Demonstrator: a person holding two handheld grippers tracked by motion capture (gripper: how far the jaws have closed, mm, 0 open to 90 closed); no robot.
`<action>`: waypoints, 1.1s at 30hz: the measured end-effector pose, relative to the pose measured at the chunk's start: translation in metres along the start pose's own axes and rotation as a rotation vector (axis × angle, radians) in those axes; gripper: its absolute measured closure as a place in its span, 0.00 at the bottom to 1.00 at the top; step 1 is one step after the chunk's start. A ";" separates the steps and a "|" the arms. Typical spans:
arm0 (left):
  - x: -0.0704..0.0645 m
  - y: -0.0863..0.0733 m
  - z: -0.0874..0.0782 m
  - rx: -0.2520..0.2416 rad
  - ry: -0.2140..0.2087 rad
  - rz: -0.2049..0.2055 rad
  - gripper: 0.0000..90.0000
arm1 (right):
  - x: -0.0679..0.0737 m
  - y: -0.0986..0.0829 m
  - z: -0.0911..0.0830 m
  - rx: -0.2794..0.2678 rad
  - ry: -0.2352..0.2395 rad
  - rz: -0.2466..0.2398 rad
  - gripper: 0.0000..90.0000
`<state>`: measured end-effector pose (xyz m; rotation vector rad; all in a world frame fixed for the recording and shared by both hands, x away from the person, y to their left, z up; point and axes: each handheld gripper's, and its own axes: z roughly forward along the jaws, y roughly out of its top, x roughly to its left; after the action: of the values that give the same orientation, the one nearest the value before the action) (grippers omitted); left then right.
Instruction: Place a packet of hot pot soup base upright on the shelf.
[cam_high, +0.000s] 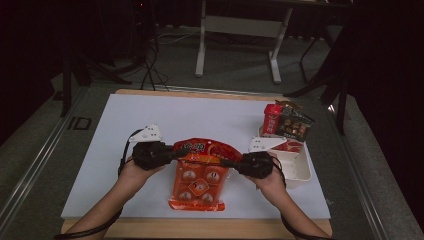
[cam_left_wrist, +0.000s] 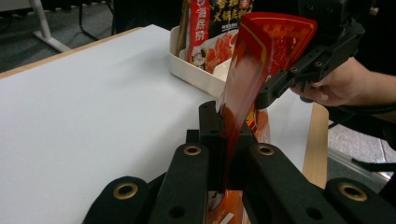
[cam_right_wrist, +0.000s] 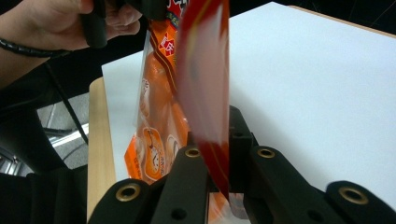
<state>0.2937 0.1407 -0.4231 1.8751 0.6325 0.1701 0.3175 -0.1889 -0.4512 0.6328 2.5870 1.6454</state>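
Left hand-held gripper (cam_high: 176, 153): on the left side of the high view, gripped by the person's left hand (cam_high: 134, 171). Jaws are pinched tight on the left top edge of the snack bag (cam_high: 198, 181). In the left gripper view you can see the red film squeezed flat between the two black jaws (cam_left_wrist: 227, 140), basically no gap.

Snack bag: orange and red, with round pieces visible through the clear front. It sits around the middle of the worktop (cam_high: 165, 115), toward the near edge. From above the bottom looks like it's resting on the white surface, while the top is held between the two grippers. Can't tell for sure how much of it is off the surface.

Right hand-held gripper (cam_high: 226, 163): comes in from the right, held in the person's right hand (cam_high: 272, 181). Clamped shut on the right top edge of the same bag. The right gripper view shows the red edge (cam_right_wrist: 210, 112) caught between the jaws, kinda blurry, with the orange body hanging down on the left.

White tray (cam_high: 299, 170): just right of the right hand, near the worktop's right edge.

Other packets (cam_high: 286, 122): red and dark ones standing up at the far end of the tray, well away from the bag.

Worktop: white sheet over a wooden top, wood shows along the near edge.
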 end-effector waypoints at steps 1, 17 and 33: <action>-0.001 0.002 -0.002 -0.002 -0.010 -0.002 0.99 | 0.002 0.002 -0.002 0.005 0.004 -0.001 1.00; -0.015 0.019 -0.016 -0.071 -0.065 0.053 0.98 | 0.031 0.029 -0.036 -0.070 -0.031 -0.036 1.00; -0.012 0.016 -0.010 -0.106 -0.108 0.054 0.82 | 0.038 0.044 -0.052 -0.095 -0.053 -0.083 1.00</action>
<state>0.2852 0.1386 -0.4023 1.7876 0.4904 0.1341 0.2857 -0.2053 -0.3820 0.5479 2.4467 1.6900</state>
